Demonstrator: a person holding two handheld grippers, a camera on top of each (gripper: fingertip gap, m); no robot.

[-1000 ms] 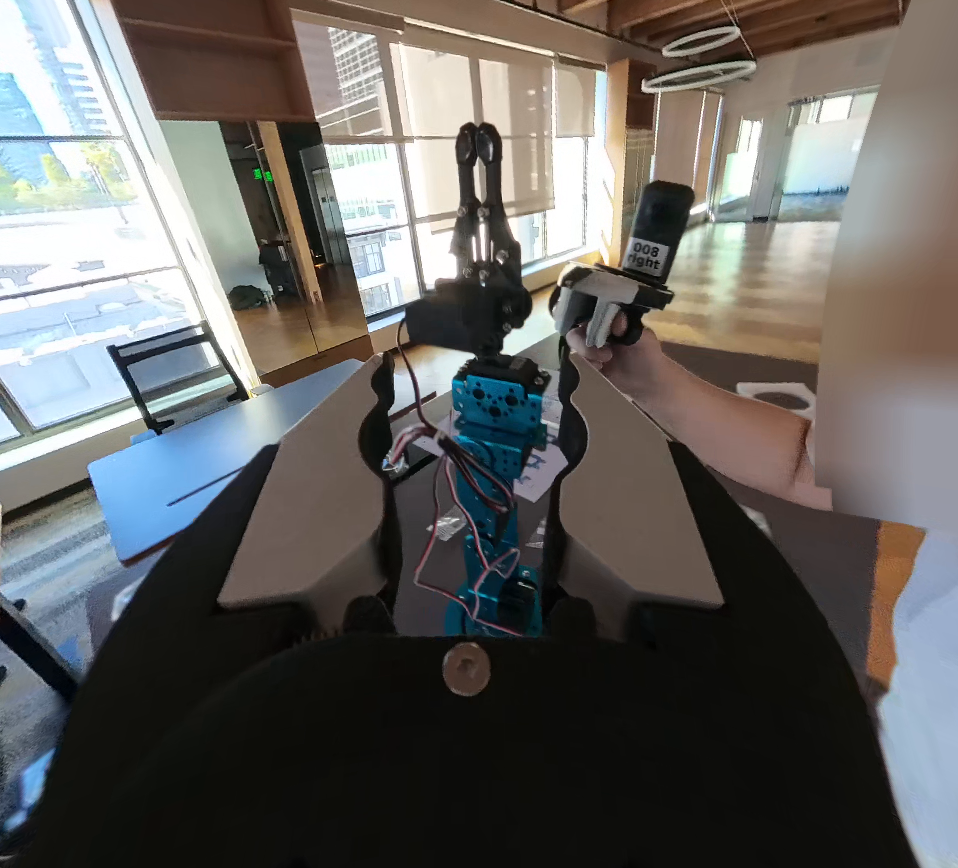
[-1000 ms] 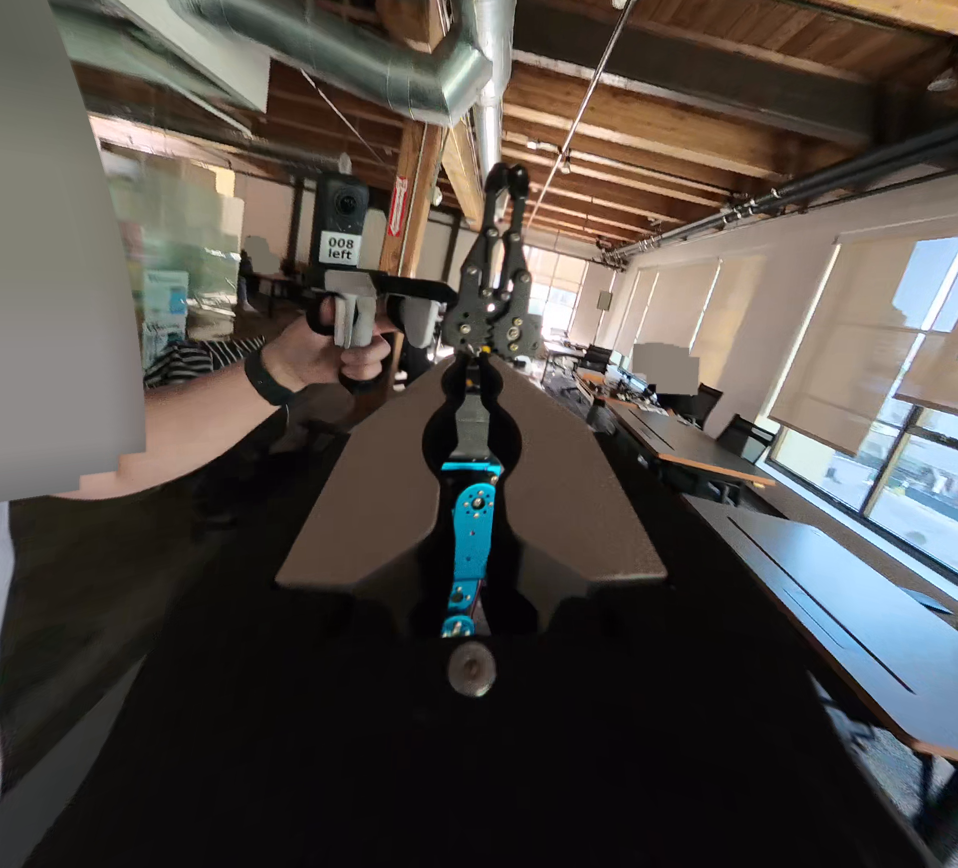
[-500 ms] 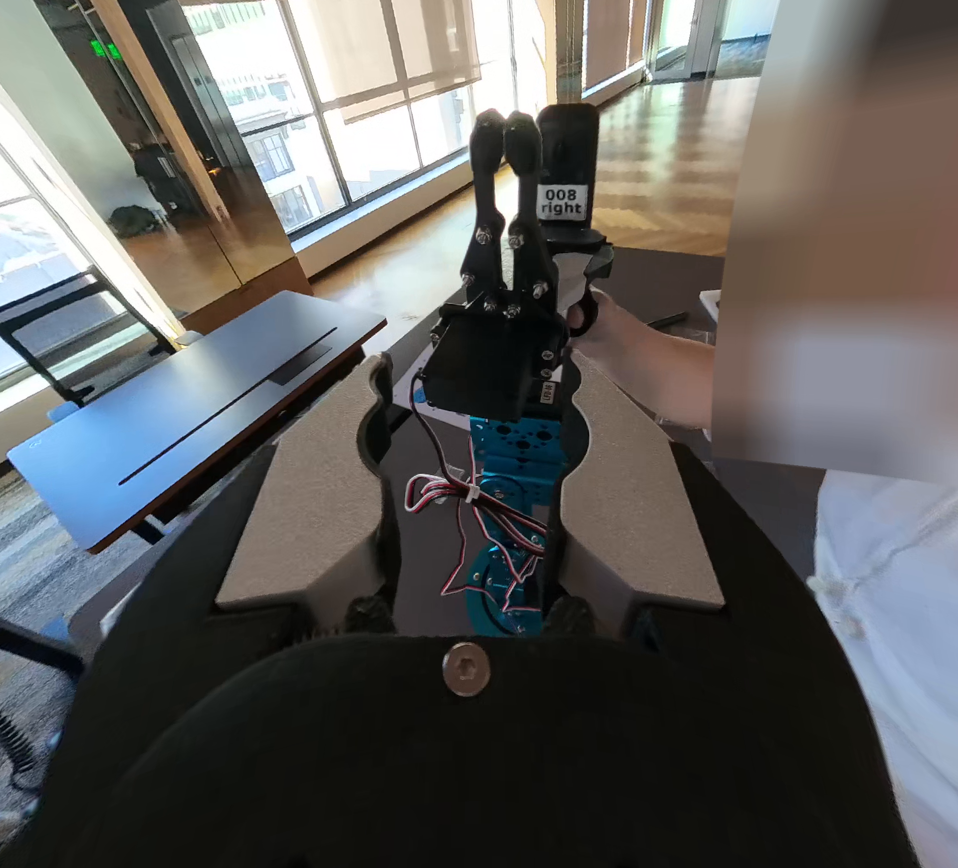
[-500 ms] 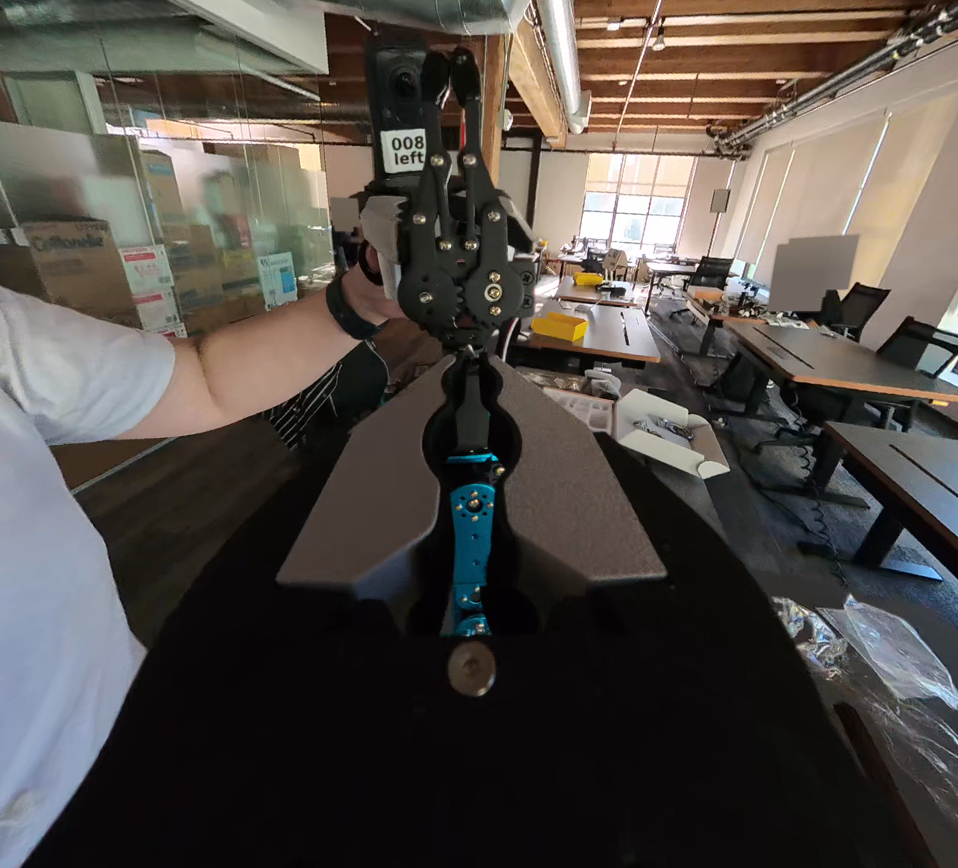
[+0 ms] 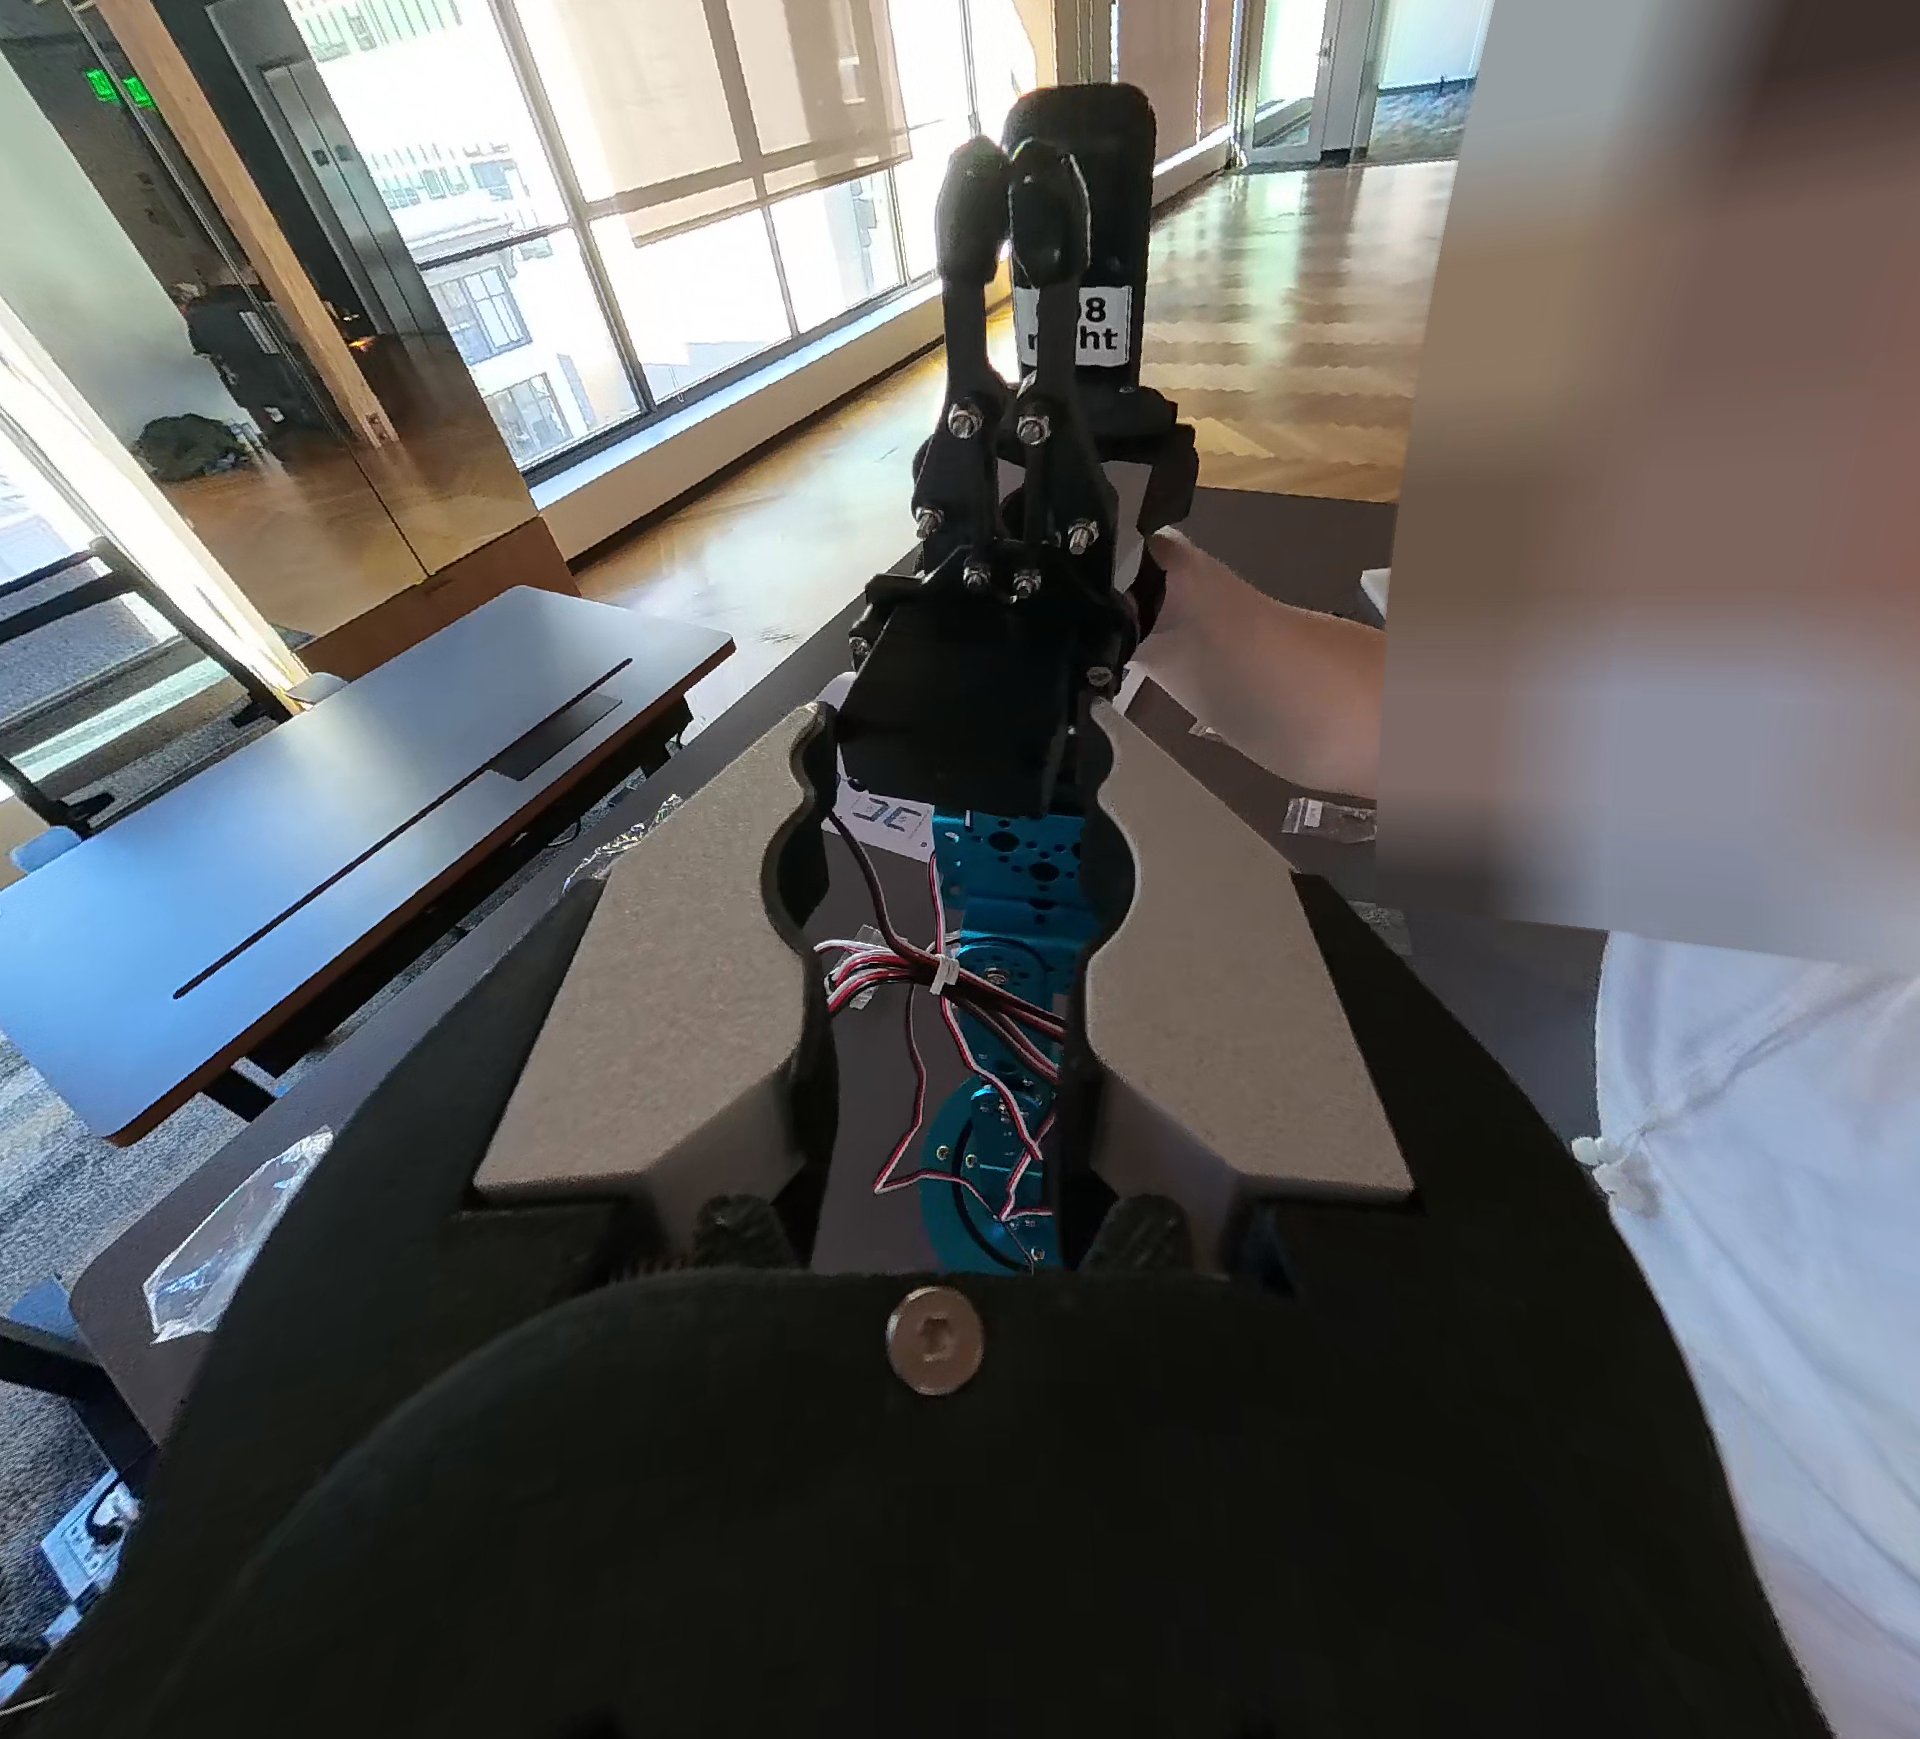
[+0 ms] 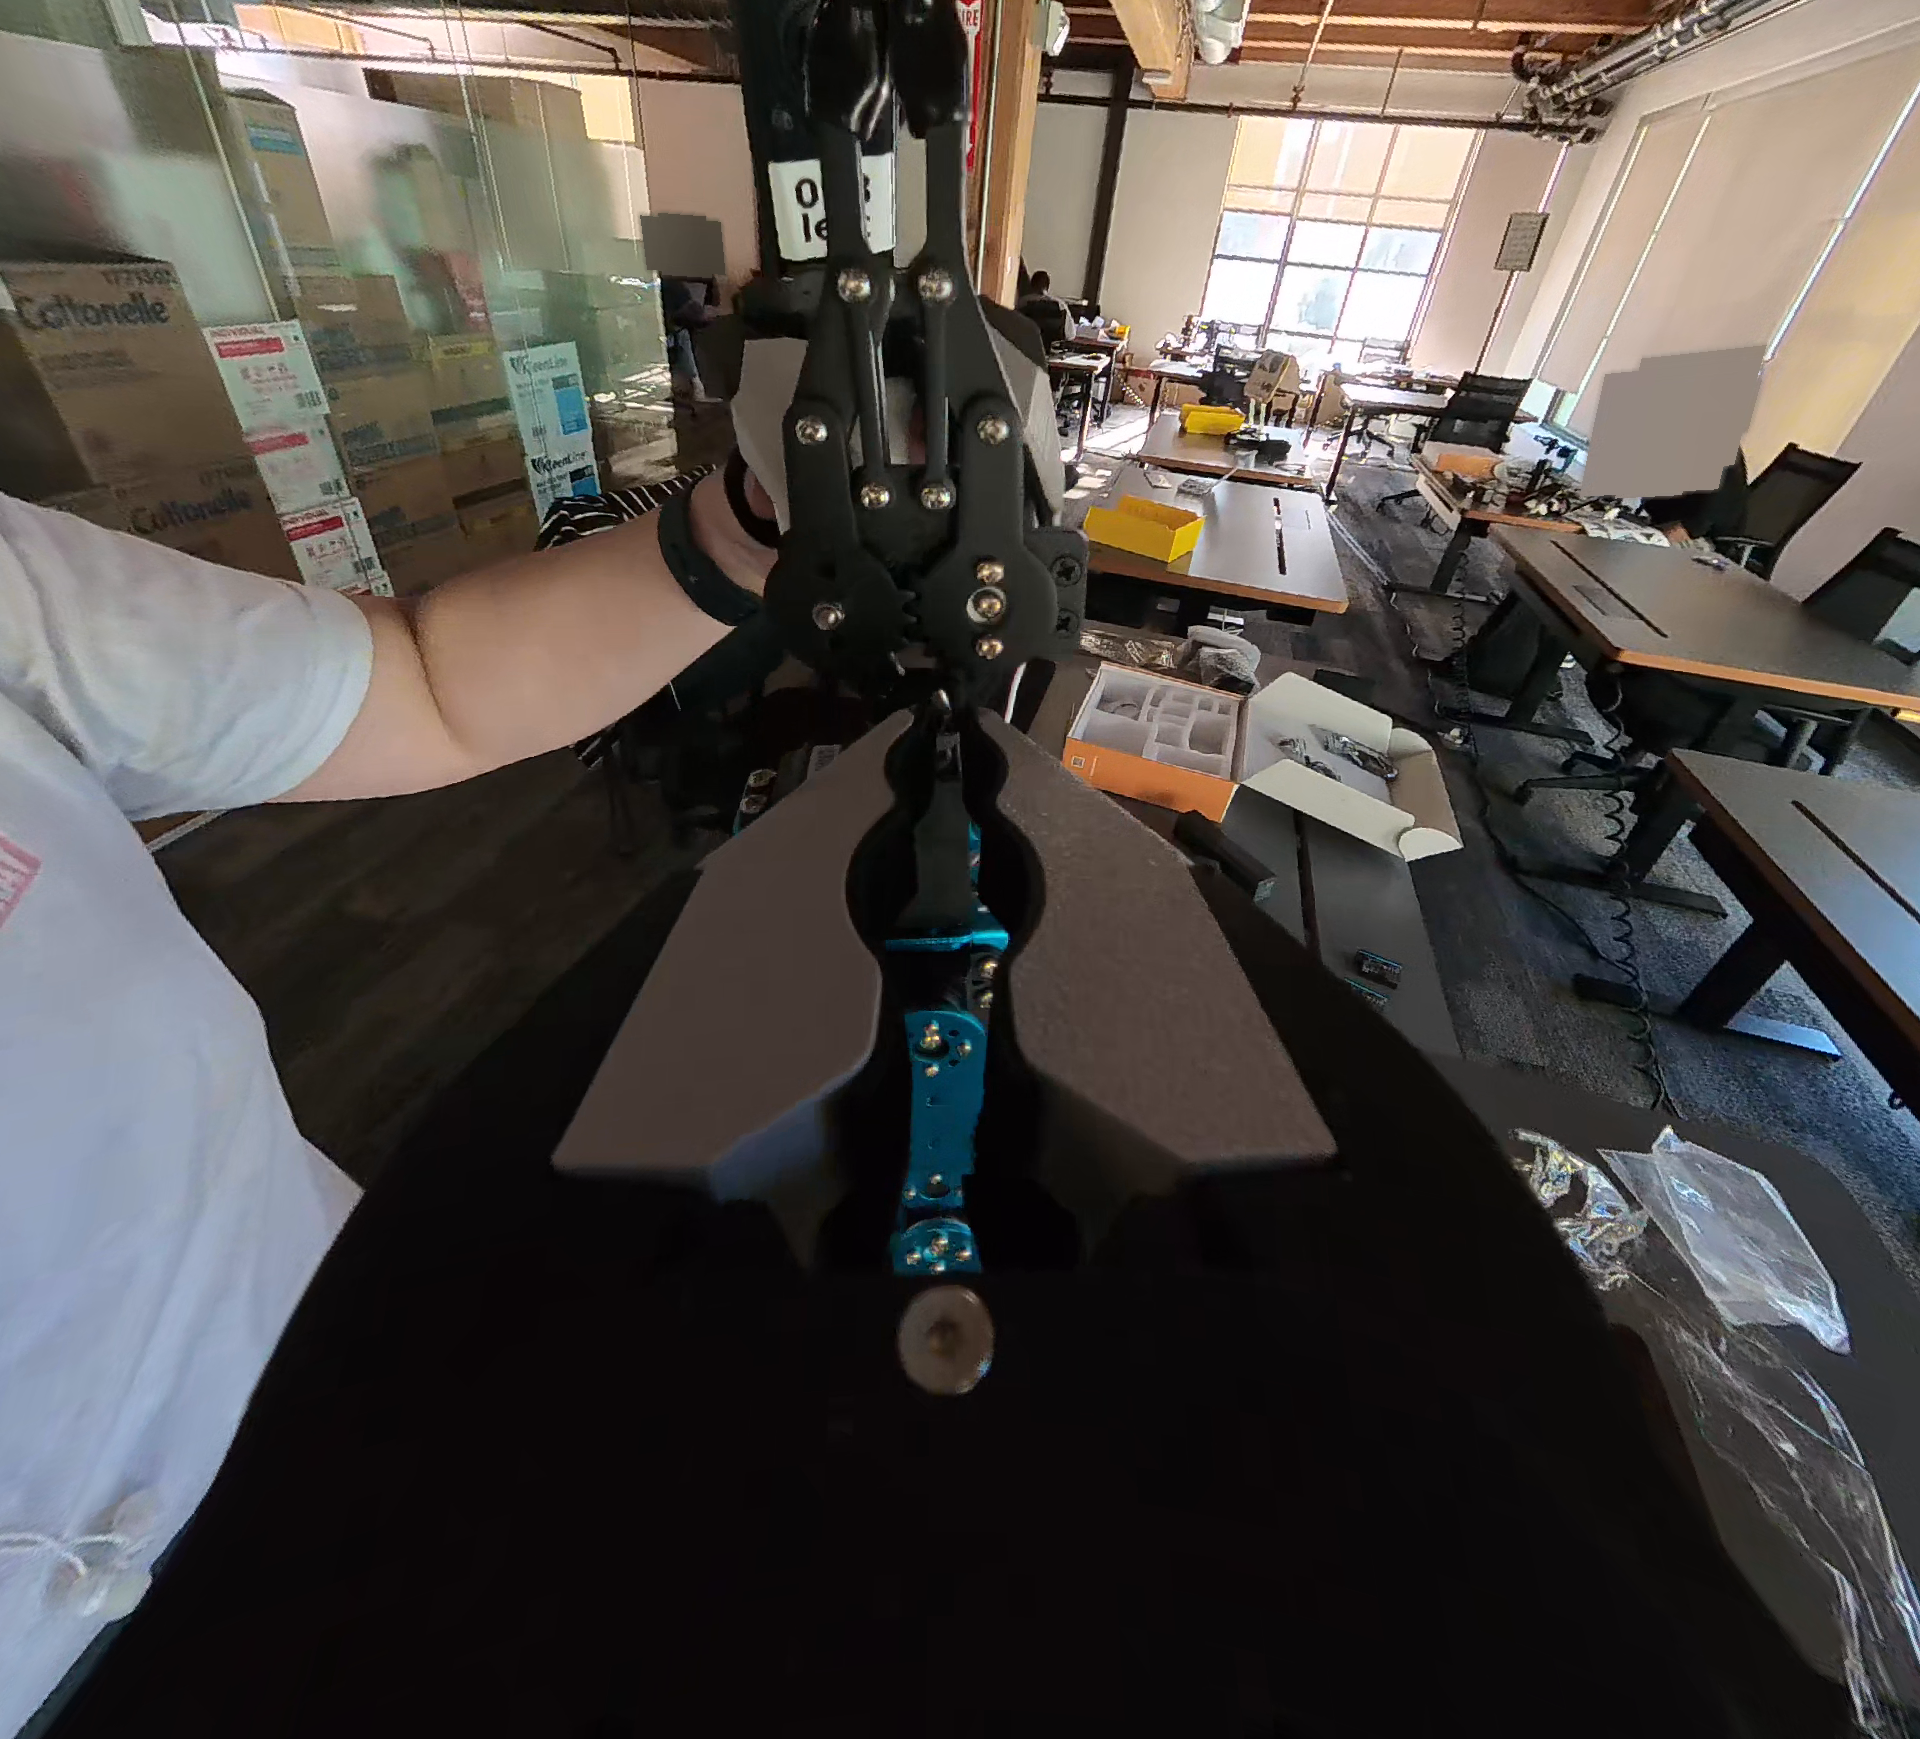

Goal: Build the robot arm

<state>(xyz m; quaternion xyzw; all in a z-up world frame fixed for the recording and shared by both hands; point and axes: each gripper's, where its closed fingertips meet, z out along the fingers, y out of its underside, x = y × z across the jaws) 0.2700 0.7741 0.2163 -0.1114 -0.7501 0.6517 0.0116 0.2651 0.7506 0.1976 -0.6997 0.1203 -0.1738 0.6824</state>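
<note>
A small robot arm with blue metal brackets [image 5: 1013,868], red-white wires and a black claw [image 5: 1013,235] stands upright between both grippers. My left gripper [image 5: 961,754] is shut on its black servo block and blue bracket. My right gripper [image 6: 943,744] is shut on the thin black plate above the blue links [image 6: 940,1097]; the claw [image 6: 883,48] rises in front, its tips closed. The right gripper's handle and camera [image 5: 1081,255] show behind the claw in the left wrist view. The left one's handle [image 6: 810,79] and the hand on it show in the right wrist view.
A dark desk [image 5: 312,858] stands to the left by the windows, and a clear plastic bag [image 5: 229,1211] lies on the near table. An open orange box with white foam [image 6: 1164,744], plastic bags [image 6: 1725,1242], a yellow bin [image 6: 1143,526] and more desks lie to the right. There is about 4 cm between the tips of the two grippers.
Both grippers have tilted downward together with the robot arm held between them. The ceiling has left view and the tables and floor have come in. The grip looks unchanged.
</note>
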